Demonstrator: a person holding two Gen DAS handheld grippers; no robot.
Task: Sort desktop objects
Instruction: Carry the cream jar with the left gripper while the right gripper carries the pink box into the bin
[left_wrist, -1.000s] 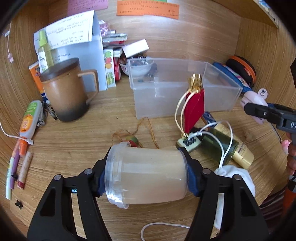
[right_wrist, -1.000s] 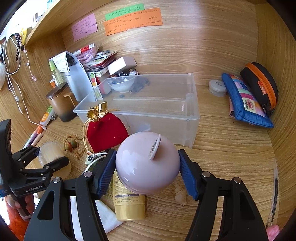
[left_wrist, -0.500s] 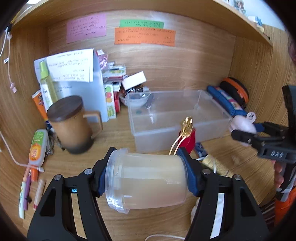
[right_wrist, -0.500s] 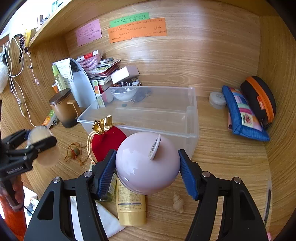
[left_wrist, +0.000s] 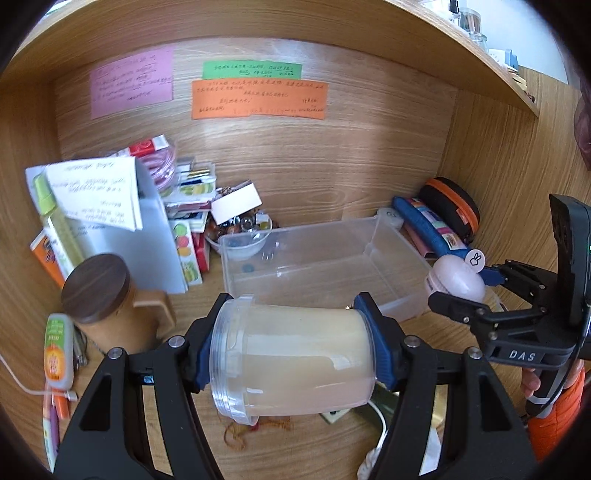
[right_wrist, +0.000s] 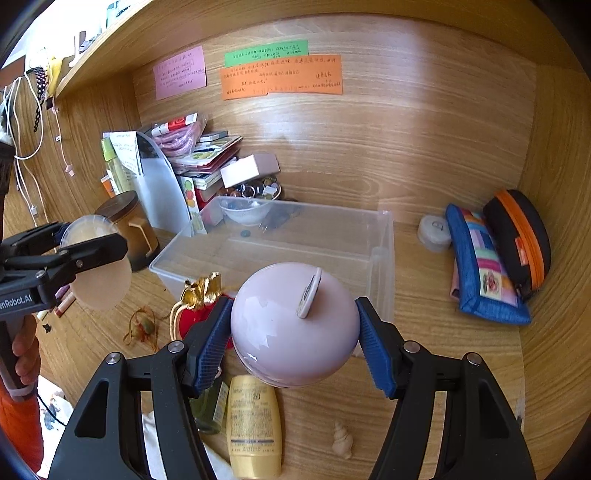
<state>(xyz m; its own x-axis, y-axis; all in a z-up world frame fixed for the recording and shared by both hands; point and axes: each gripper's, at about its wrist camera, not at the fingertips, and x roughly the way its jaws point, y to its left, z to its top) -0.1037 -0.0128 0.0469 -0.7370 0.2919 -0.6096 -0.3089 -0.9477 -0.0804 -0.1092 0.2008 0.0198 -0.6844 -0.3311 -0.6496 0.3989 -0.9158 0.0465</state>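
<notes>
My left gripper (left_wrist: 291, 350) is shut on a clear jar of beige cream (left_wrist: 291, 354), held sideways in the air above the desk. My right gripper (right_wrist: 295, 332) is shut on a round pink device (right_wrist: 293, 325) with a small tag on top, also lifted. Each gripper shows in the other's view: the right gripper (left_wrist: 465, 286) at the right with the pink device (left_wrist: 460, 277), the left gripper (right_wrist: 88, 243) at the left with the jar (right_wrist: 99, 269). A clear plastic bin (right_wrist: 380, 236), also (left_wrist: 391, 254), stands just behind both.
On the desk lie a red pouch with a gold tie (right_wrist: 199, 299), a yellow tube (right_wrist: 253, 421), a seashell (right_wrist: 341, 439) and a knotted cord (right_wrist: 142, 325). A brown lidded mug (left_wrist: 107, 306) stands left. Zip pouches (right_wrist: 491, 262) sit at the right wall.
Both grippers have risen with their loads, the left one more. The desk items now sit lower in both views, and the bin has come nearer to the centre.
</notes>
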